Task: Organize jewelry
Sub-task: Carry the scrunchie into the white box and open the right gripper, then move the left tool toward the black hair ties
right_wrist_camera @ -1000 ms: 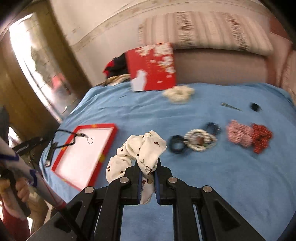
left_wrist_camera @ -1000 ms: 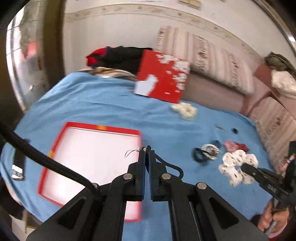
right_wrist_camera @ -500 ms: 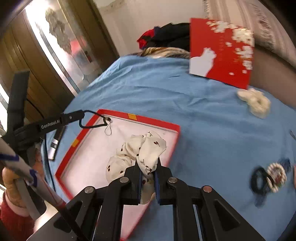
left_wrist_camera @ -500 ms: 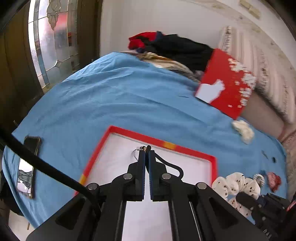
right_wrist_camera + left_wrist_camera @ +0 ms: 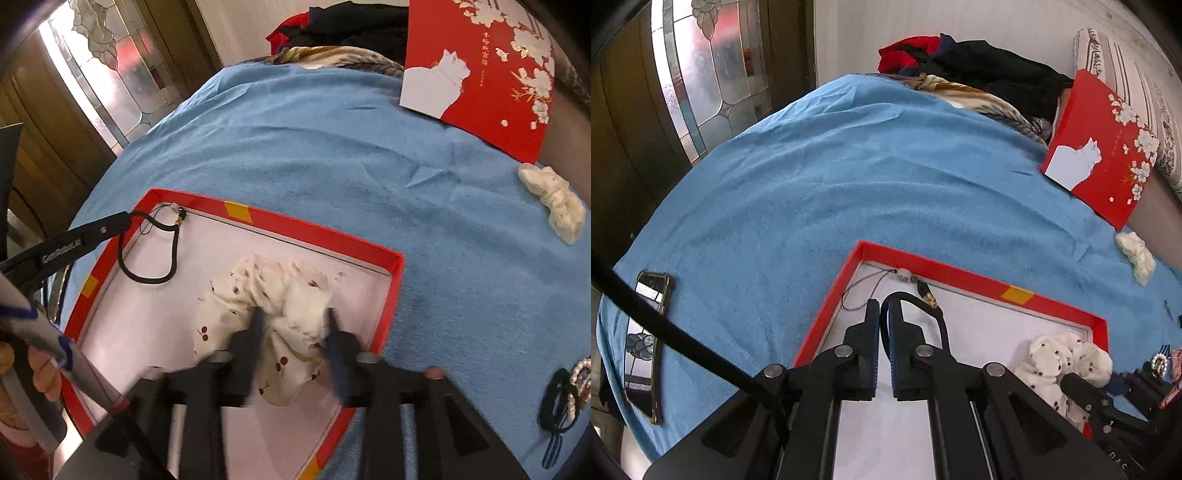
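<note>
A shallow red box with a white floor (image 5: 979, 282) (image 5: 303, 227) lies on the blue cloth. My left gripper (image 5: 882, 308) is shut on a black cord necklace (image 5: 925, 301) and holds it over the box's far left corner; its thin chain and clasp (image 5: 905, 275) rest on the floor. The necklace also shows in the right wrist view (image 5: 162, 266). My right gripper (image 5: 293, 319) is open, its blurred fingers on either side of a white cherry-print scrunchie (image 5: 273, 295) that lies in the box. The scrunchie also shows in the left wrist view (image 5: 1060, 360).
A red lid with a white cat (image 5: 1100, 151) (image 5: 480, 70) leans at the back. A cream scrunchie (image 5: 1136, 253) (image 5: 554, 201) lies on the cloth. Black hair ties and a pearl piece (image 5: 569, 391) lie right. A phone (image 5: 646, 343) lies left. Clothes (image 5: 960, 66) are piled behind.
Both grippers have come down into the box. My right gripper has opened and the white scrunchie now lies on the box floor. The left gripper still holds the black cord.
</note>
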A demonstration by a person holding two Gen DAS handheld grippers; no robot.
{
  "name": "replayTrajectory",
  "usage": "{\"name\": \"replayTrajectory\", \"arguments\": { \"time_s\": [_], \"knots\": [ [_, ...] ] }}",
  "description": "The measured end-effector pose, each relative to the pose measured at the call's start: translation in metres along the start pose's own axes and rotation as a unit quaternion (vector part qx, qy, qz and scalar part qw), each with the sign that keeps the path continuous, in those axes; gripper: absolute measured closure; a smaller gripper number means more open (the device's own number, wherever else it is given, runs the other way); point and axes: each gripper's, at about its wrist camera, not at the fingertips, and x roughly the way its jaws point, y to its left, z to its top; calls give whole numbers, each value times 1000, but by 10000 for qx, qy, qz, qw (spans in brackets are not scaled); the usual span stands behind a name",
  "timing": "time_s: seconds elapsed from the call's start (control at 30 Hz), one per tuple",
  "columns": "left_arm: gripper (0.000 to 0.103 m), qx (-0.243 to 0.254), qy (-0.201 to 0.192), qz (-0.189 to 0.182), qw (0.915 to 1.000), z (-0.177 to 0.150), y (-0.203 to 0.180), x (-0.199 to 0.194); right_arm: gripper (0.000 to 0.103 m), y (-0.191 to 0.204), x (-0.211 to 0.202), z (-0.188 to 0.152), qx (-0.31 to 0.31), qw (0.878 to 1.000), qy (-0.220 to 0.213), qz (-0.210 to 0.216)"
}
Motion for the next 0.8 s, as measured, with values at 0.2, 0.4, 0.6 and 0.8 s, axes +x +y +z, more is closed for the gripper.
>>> {"name": "replayTrajectory", "arguments": {
  "time_s": [0.2,0.4,0.6,0.8],
  "knots": [
    [73,-109,-195,-82,9997,-6,-3,-34,46,2,-41,-5,-228,9990,-364,-77],
    [62,-159,-416,-226,9988,-30,-19,-78,44,-10,-86,-33,-255,9980,-560,-160],
    [58,1,-272,-409,9988,-71,-57,-114,44,-48,-127,-86,-22,9974,-625,-351],
    [58,448,-191,-565,9972,-118,-111,-143,41,-105,-159,-146,439,9944,-638,-713]
  ]
}}
